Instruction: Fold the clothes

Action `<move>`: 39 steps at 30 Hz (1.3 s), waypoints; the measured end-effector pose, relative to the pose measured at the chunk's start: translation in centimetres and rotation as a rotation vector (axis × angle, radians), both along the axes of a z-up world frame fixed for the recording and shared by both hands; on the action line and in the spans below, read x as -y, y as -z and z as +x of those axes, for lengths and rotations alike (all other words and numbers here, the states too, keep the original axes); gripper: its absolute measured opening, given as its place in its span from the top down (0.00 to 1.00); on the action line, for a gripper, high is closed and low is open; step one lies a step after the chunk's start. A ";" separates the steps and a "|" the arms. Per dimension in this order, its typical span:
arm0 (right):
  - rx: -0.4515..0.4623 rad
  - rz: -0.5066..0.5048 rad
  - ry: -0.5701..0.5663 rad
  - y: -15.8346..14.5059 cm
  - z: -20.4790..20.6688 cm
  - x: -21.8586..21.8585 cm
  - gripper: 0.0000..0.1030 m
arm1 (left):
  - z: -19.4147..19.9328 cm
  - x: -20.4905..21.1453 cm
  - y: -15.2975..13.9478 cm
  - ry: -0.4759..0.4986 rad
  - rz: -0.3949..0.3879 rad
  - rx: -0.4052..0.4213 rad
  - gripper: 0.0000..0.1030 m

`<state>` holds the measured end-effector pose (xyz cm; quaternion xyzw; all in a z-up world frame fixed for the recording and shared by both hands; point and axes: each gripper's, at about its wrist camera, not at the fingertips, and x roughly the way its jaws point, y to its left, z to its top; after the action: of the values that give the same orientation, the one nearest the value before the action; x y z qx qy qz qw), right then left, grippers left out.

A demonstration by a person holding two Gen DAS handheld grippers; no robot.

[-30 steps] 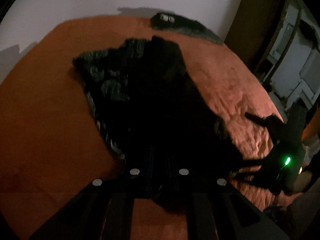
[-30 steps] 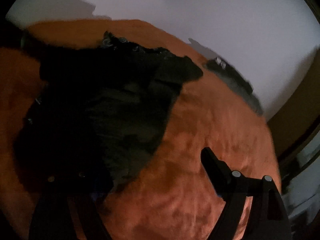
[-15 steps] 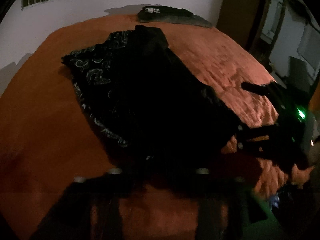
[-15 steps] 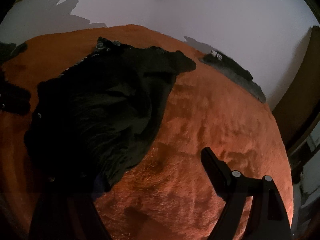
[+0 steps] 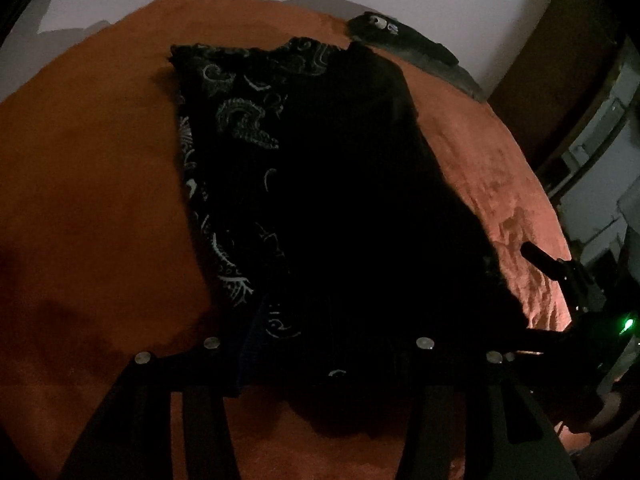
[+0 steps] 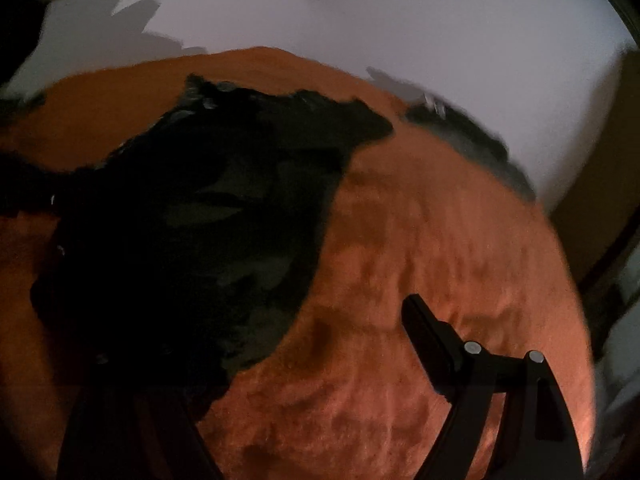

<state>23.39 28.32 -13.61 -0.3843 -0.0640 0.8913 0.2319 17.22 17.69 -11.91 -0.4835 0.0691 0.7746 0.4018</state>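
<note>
A black garment [image 5: 328, 184] with a pale swirl print lies spread on the orange bed cover [image 5: 92, 200]. My left gripper [image 5: 320, 344] hangs over its near edge, jaws opening. The hem lies loose between the wide-set fingers, whose tips are lost in the dark cloth. In the right wrist view the same garment [image 6: 192, 224] fills the left half. My right gripper [image 6: 272, 344] stands open at its near right edge. Its right finger [image 6: 424, 332] is over bare cover and its left finger is lost in the dark. The left wrist view shows that gripper [image 5: 560, 280] at the far right.
A second dark garment [image 5: 408, 44] lies at the bed's far edge against the white wall [image 6: 440, 20]. A dark door frame and furniture [image 5: 580, 80] stand to the right of the bed. Bare orange cover [image 6: 420, 220] stretches right of the black garment.
My left gripper's jaws went from pinched on the garment's near edge to wide apart, letting the cloth go. That gripper then sank closer to the bed. My right gripper kept its place.
</note>
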 end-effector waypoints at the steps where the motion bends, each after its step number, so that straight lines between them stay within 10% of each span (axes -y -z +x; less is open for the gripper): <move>1: -0.002 -0.018 0.008 0.0 0.2 -0.2 0.19 | 0.3 -0.3 0.0 0.001 -0.014 -0.030 0.48; 4: -0.003 -0.030 0.011 0.1 0.3 -0.2 0.19 | 1.2 -1.2 0.0 -0.002 -0.050 -0.109 0.54; 5: -0.004 -0.016 0.006 0.1 0.3 0.0 0.19 | 1.6 -1.5 0.0 0.002 -0.058 -0.122 0.85; 6: -0.010 -0.011 -0.002 0.1 0.2 0.1 0.19 | 2.2 -2.1 0.1 0.030 -0.073 -0.131 0.92; 12: -0.009 0.109 -0.076 0.1 -1.1 1.6 0.19 | 4.5 -1.9 -2.3 0.002 -0.072 -0.280 0.93; 20: -0.023 0.002 -0.046 -0.6 0.9 0.4 0.19 | 10.2 0.1 -1.7 0.117 -0.224 -0.516 0.93; 26: 0.091 -0.094 -0.043 2.0 0.6 -0.8 0.19 | 9.4 -0.8 1.9 0.171 -0.294 -0.417 0.89; 39: 0.077 -0.221 -0.232 -2.5 5.9 -0.2 0.19 | 7.0 4.8 -1.6 0.238 -0.188 -0.187 0.80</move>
<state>29.29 28.49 -11.09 -0.4314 -0.0184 0.8983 0.0809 24.20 12.85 -10.33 -0.4333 0.2349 0.7532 0.4356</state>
